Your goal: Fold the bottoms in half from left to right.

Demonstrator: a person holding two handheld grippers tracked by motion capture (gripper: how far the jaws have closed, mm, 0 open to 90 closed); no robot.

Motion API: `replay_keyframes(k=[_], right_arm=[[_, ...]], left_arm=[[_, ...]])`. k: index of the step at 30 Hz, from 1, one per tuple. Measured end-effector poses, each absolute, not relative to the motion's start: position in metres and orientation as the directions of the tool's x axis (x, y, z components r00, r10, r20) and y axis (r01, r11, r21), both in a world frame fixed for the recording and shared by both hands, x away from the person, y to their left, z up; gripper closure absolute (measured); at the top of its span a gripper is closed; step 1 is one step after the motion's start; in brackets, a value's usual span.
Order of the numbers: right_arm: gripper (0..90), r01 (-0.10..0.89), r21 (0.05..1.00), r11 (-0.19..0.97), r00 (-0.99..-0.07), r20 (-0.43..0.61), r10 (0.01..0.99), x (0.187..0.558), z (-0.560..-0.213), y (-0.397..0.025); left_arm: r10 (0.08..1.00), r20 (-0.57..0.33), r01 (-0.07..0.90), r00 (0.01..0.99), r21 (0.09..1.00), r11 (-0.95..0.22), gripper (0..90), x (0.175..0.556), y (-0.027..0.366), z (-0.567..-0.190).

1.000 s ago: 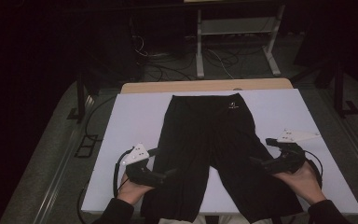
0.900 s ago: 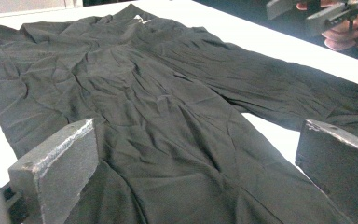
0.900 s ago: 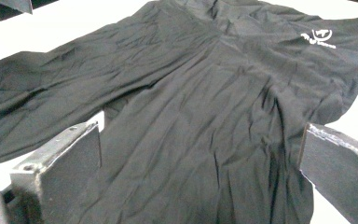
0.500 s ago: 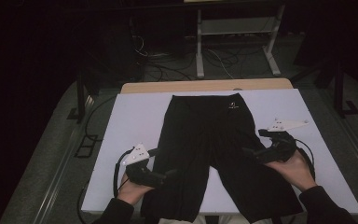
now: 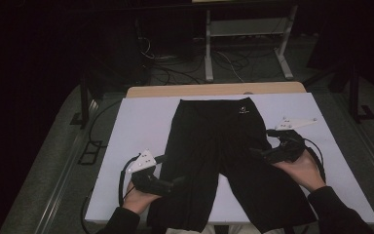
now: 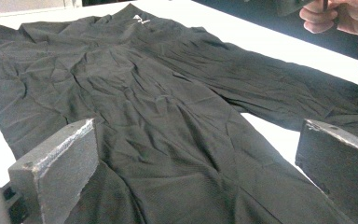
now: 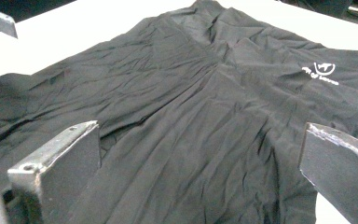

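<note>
While you look down from the high view, the black pants [image 5: 224,161] lie flat on the white worktop [image 5: 141,122], waistband at the far edge, 2 legs toward you. Your left tool [image 5: 175,184] sits at the outer edge of the left leg, your right tool [image 5: 258,153] over the right leg's outer edge. Along the left gripper view, your jaws stand wide apart above wrinkled fabric, holding nothing. Along the right gripper view, your jaws gape equally over the cloth near a small white logo [image 7: 320,72].

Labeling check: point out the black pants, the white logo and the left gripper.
black pants [image 5: 209,146], high view, middle of the fabric.
white logo [image 7: 321,72], right gripper view, on the print.
left gripper [image 5: 177,183], high view, between its fingertips.
</note>
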State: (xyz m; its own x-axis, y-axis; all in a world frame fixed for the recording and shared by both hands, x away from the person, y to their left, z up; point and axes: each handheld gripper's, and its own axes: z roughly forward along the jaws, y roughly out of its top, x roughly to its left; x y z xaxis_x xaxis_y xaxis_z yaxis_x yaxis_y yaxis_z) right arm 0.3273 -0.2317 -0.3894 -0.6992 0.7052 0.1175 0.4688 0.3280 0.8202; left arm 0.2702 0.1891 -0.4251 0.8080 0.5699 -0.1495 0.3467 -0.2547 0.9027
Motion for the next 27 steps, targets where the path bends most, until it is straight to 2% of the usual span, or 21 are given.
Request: replay_keyframes(k=[27], right_arm=[[0.0,0.457,0.810,0.368,-0.723,0.097,0.684,0.364,-0.371,-0.201]], left_arm=[[0.567,-0.154,0.348,0.809,0.903,-0.251,0.0,0.271,0.189,-0.425]])
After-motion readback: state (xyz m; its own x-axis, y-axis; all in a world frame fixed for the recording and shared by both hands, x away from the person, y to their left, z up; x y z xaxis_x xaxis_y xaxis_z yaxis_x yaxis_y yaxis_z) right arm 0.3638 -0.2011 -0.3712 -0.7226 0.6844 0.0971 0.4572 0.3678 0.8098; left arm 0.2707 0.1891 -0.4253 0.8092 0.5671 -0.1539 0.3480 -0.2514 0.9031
